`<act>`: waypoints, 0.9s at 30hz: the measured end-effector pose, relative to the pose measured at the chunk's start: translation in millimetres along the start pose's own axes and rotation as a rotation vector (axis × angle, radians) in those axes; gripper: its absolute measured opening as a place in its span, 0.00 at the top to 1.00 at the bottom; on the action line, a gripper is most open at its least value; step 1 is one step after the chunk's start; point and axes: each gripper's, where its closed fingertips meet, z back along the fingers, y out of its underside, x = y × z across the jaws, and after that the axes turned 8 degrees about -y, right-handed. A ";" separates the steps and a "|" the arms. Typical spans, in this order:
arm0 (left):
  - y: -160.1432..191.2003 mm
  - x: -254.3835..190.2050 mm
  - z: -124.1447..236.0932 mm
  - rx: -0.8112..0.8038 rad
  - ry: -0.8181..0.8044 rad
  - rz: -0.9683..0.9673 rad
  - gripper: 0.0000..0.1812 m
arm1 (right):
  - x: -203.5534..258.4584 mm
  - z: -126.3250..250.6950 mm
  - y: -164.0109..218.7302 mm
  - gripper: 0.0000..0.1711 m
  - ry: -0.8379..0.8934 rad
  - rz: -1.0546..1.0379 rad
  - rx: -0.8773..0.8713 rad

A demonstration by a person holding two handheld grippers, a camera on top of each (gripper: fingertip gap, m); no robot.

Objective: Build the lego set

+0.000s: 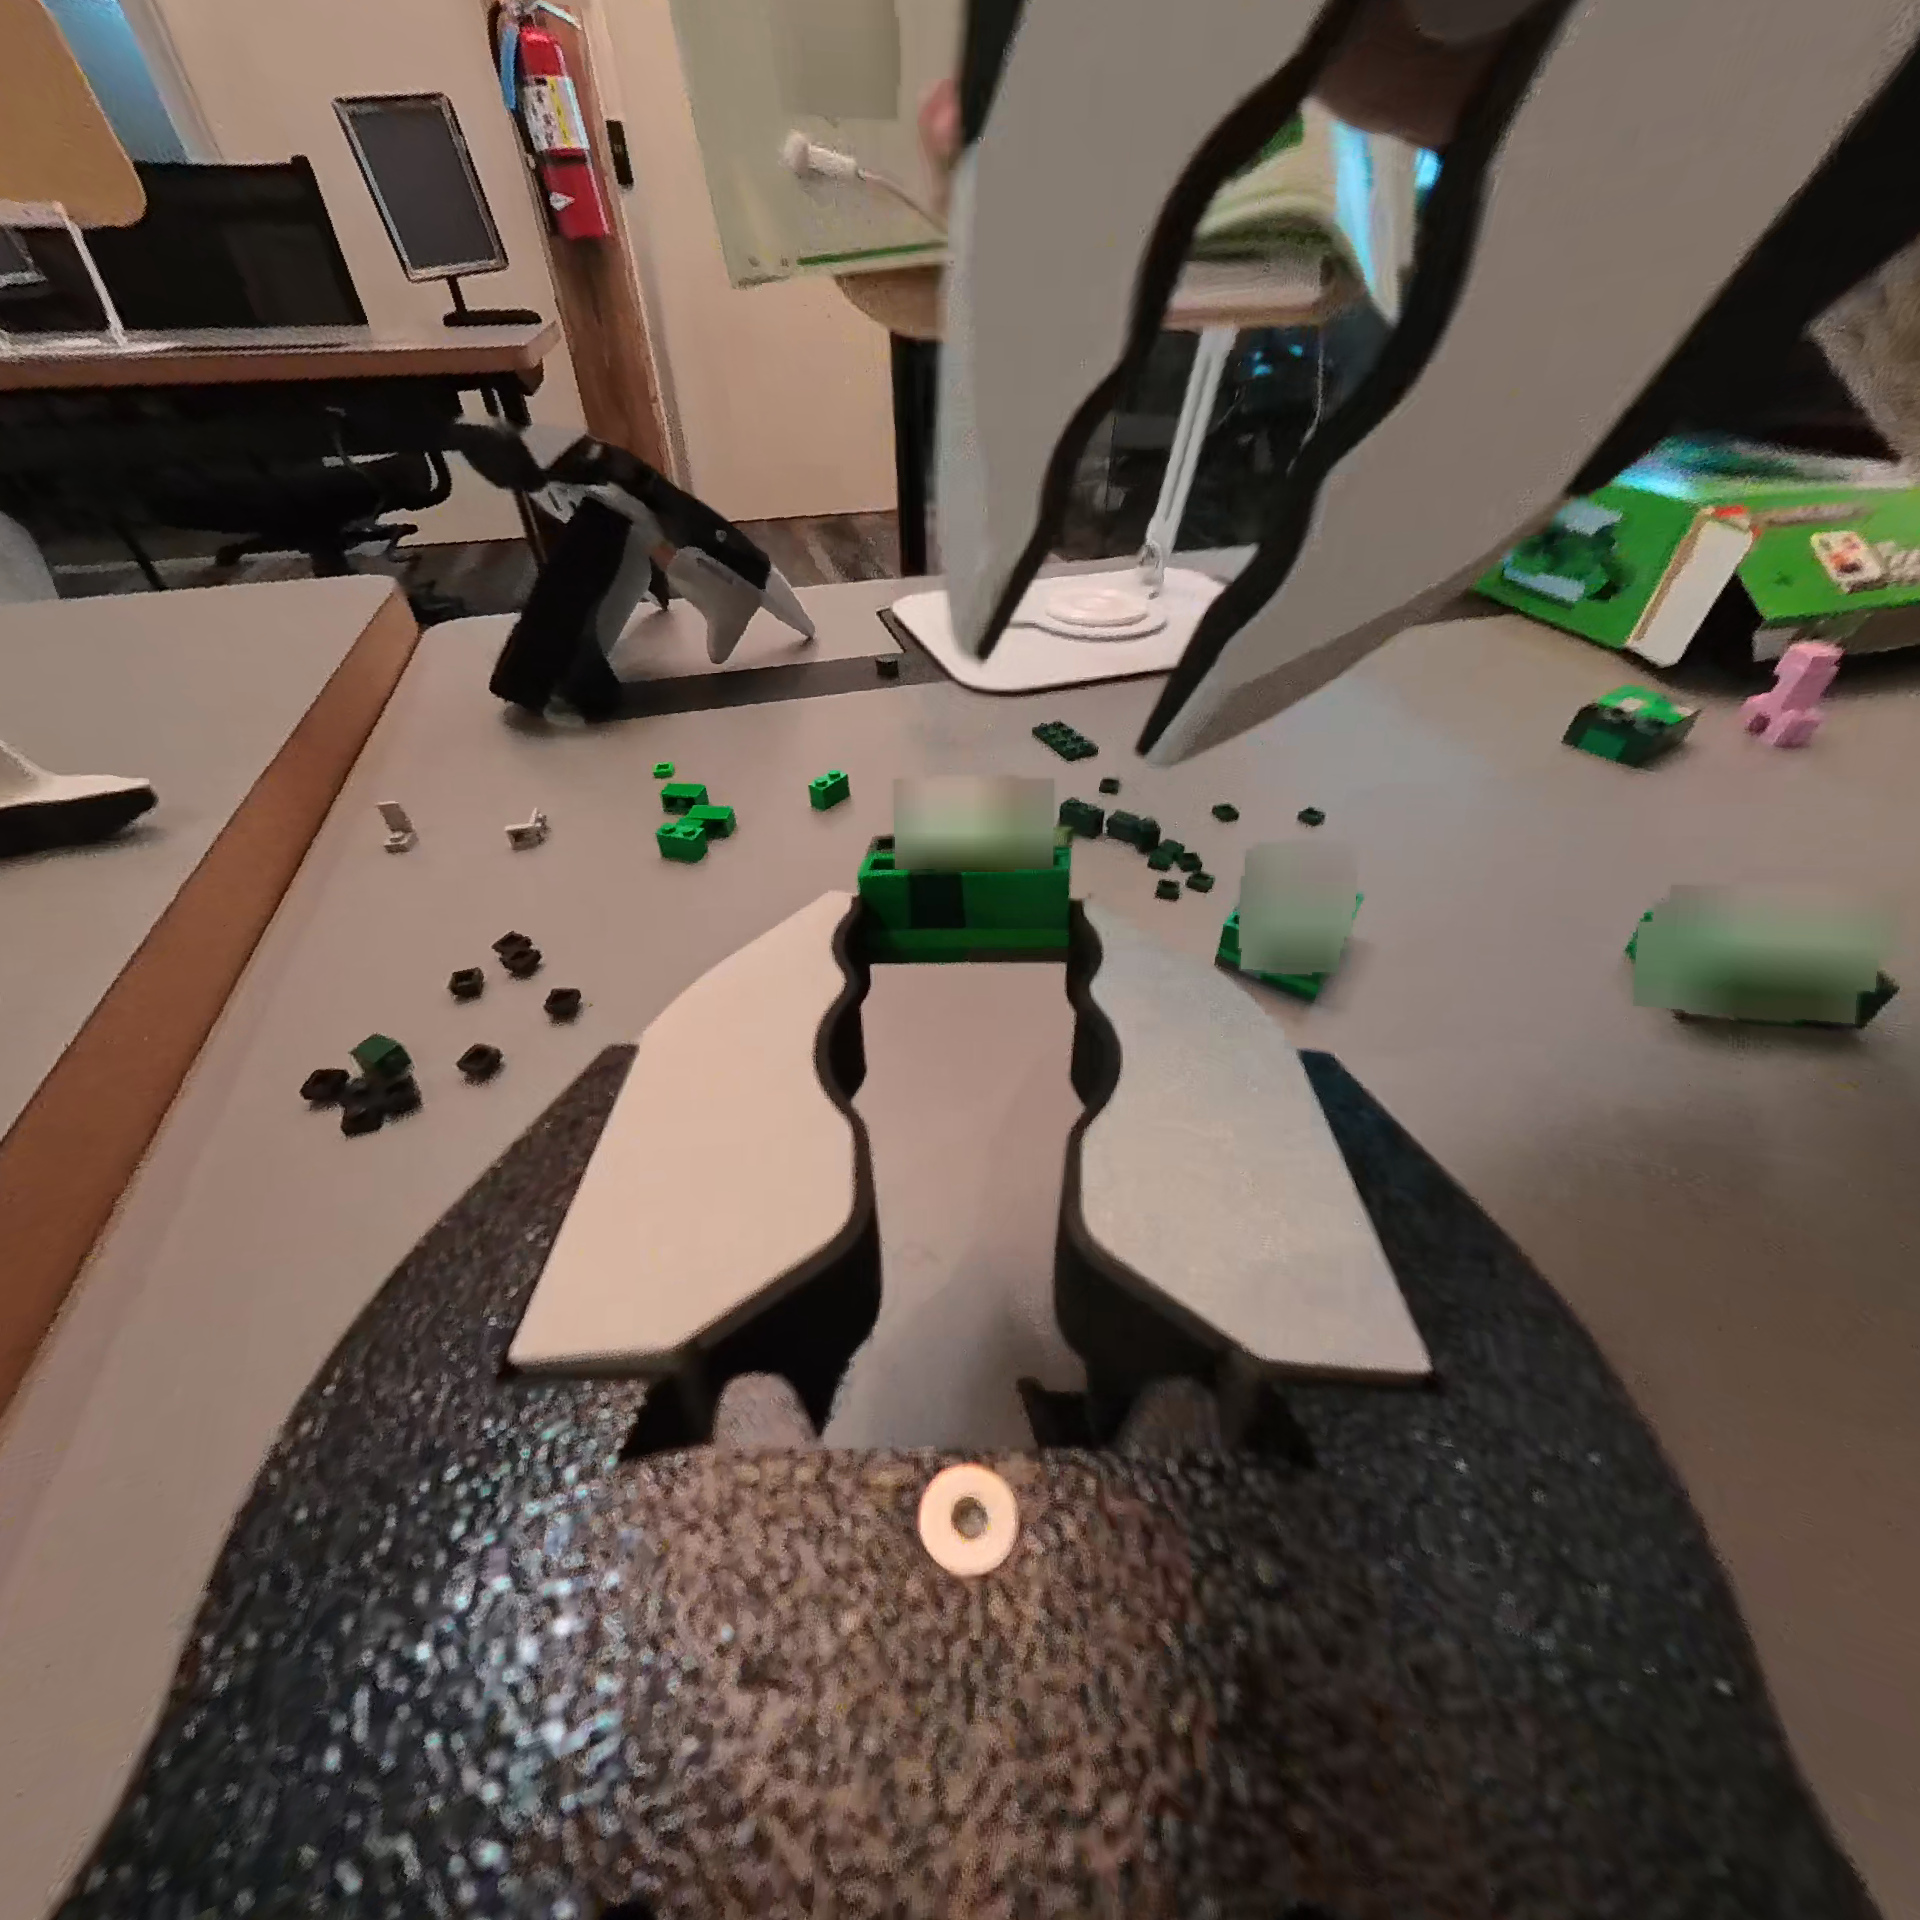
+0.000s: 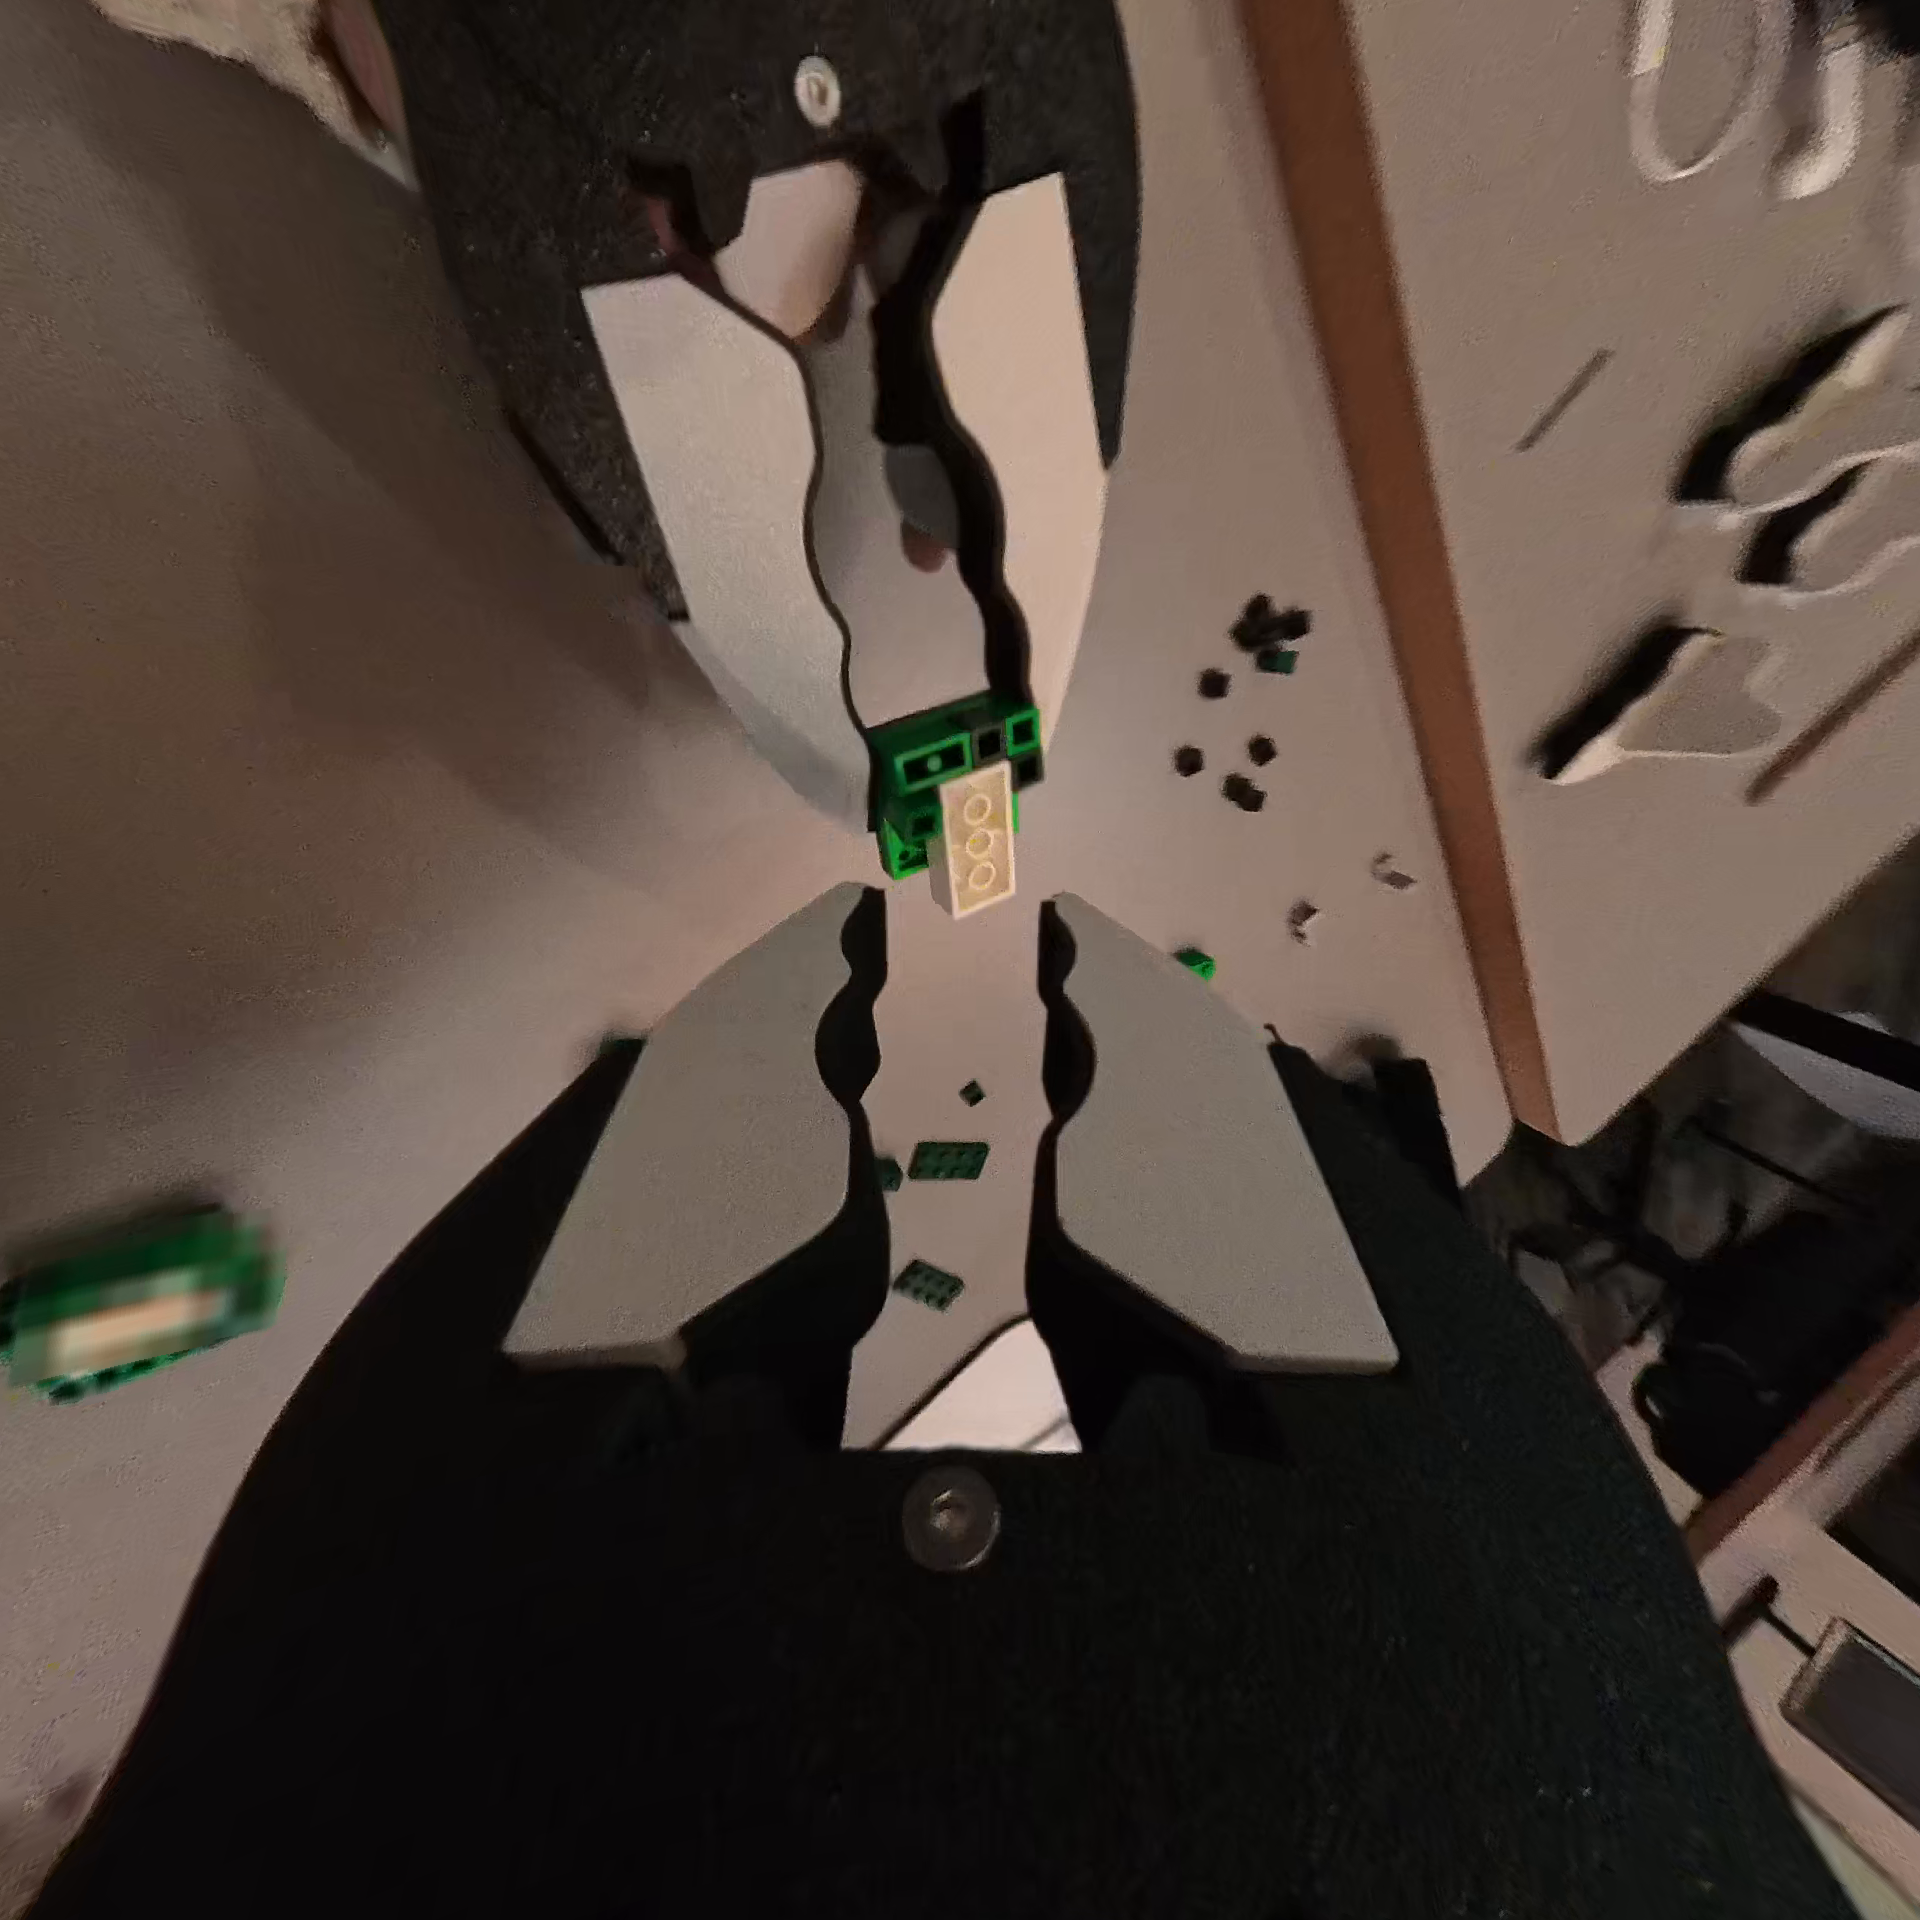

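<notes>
My left gripper (image 1: 966,920) is shut on a small green and dark green lego block assembly (image 1: 966,904), pinched between its fingertips low over the grey table (image 1: 1558,1195). In the right wrist view the left gripper (image 2: 951,764) reaches in from the top with the assembly (image 2: 925,764), and a white three-stud brick (image 2: 977,847) sits on the assembly and juts toward me. My right gripper (image 2: 956,904) is open and empty, its tips just short of the white brick. In the left wrist view it (image 1: 1070,696) hangs open above and behind the assembly.
Loose bright green bricks (image 1: 691,821), small black pieces (image 1: 478,997) and dark green pieces (image 1: 1132,831) lie around. A green sub-build (image 1: 1626,727), a pink figure (image 1: 1787,696), the green box (image 1: 1714,561), a white lamp base (image 1: 1081,623) and a spare gripper (image 1: 644,582) stand at the back. A second table (image 1: 187,727) adjoins left. Left tips and right tips are each some 35 cm from the green sub-build (image 1: 1626,727).
</notes>
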 end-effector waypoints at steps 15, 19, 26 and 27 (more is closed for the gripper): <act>-15.5 -7.9 8.6 -0.071 0.225 0.331 0.80 | 10.4 -3.9 -24.1 0.76 0.725 0.314 -0.325; -14.3 -11.2 8.2 -0.059 0.250 0.341 0.80 | 5.4 -7.3 -22.6 0.79 0.733 0.306 -0.324; -13.1 -13.0 7.9 -0.047 0.267 0.354 0.80 | 6.7 -12.1 -22.9 0.86 0.728 0.333 -0.312; -13.0 -13.5 8.0 -0.046 0.273 0.359 0.80 | 7.3 -12.1 -23.0 0.86 0.721 0.333 -0.316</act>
